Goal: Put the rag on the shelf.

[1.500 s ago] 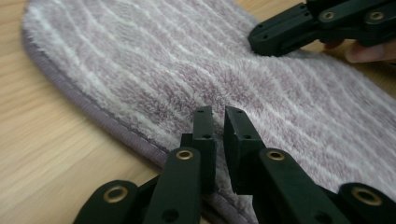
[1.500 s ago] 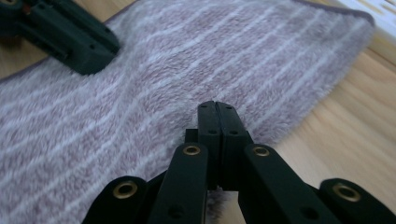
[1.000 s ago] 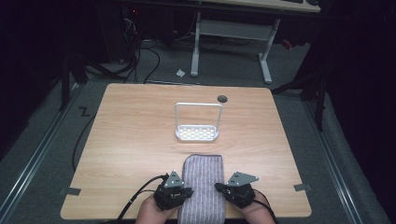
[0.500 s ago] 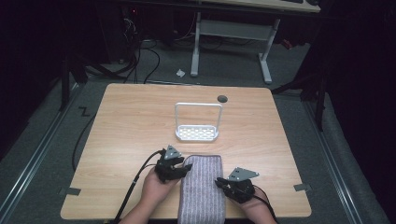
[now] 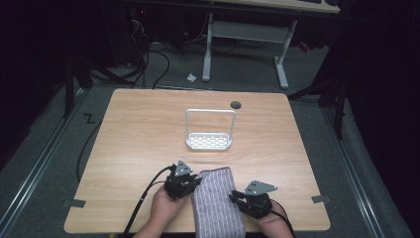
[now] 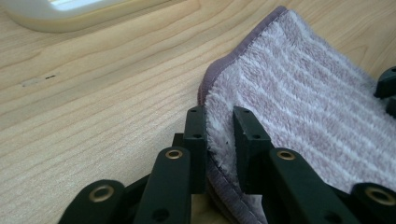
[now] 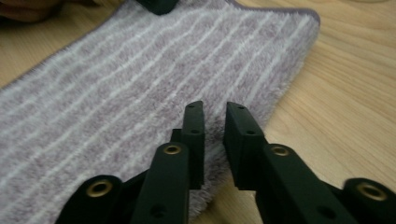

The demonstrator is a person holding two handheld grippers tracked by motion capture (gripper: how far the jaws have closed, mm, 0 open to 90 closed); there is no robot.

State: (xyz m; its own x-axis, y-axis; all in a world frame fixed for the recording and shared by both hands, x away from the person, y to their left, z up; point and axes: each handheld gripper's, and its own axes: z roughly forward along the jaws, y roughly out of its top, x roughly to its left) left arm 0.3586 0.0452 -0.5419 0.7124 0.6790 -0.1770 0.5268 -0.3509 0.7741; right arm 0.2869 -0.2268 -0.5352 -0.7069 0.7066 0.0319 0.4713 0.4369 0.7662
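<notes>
My left gripper [image 6: 219,135] has its jaws closed on the left edge of the striped purple towel [image 5: 217,203], pile pinched between them. My right gripper [image 7: 214,126] sits at the towel's right edge, jaws nearly together with towel edge between them; I cannot tell if it grips. The towel lies flat at the worktop's [image 5: 138,139] near edge. Beyond it stands a white rack [image 5: 209,141].

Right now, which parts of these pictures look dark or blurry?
High view: the table is lit, the floor around it nearly black. Left gripper view: the towel is sharp, the near fingers soft. Right gripper view: the towel's far end is blurred.
</notes>
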